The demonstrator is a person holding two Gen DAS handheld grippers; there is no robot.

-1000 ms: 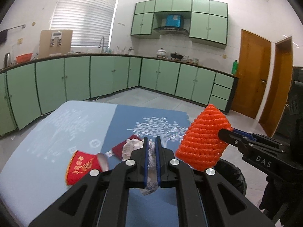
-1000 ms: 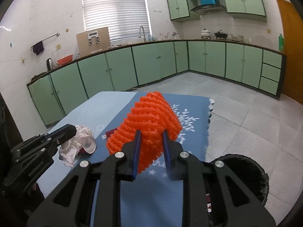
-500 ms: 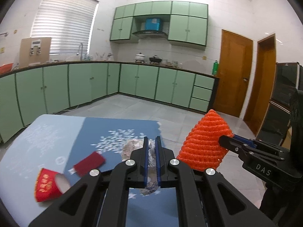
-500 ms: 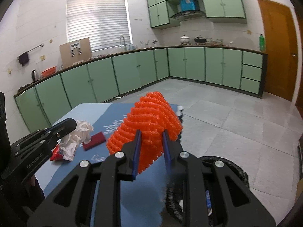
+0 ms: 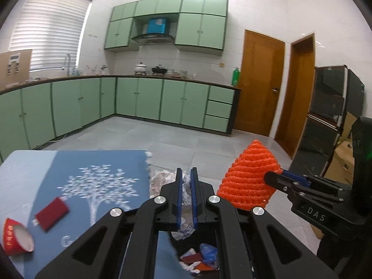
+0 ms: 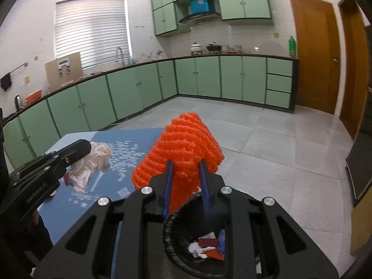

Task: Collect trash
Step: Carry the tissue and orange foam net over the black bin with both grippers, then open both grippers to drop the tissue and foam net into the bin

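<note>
My left gripper (image 5: 186, 172) is shut on a crumpled white tissue (image 5: 162, 181), held past the right edge of the table. My right gripper (image 6: 186, 162) is shut on an orange foam net (image 6: 186, 144), which bulges above its fingers. Below both hangs the open mouth of a black bin (image 6: 169, 232) with several scraps inside. Seen from the left wrist, the net (image 5: 248, 181) and the right gripper (image 5: 272, 177) are just to the right. From the right wrist, the left gripper (image 6: 84, 147) and tissue (image 6: 93, 162) hover at the left, over the table.
The table wears a blue cloth (image 5: 93, 174) with a white tree print. A red paper cup (image 5: 16, 237) lies tipped on it near a red packet (image 5: 52, 212). Green cabinets line the far walls, tiled floor lies between, and a dark cabinet (image 5: 334, 107) stands at right.
Both grippers have swung to the right, from above the table to its right edge over the black bin, each keeping its load. The cup and packet now lie far left.
</note>
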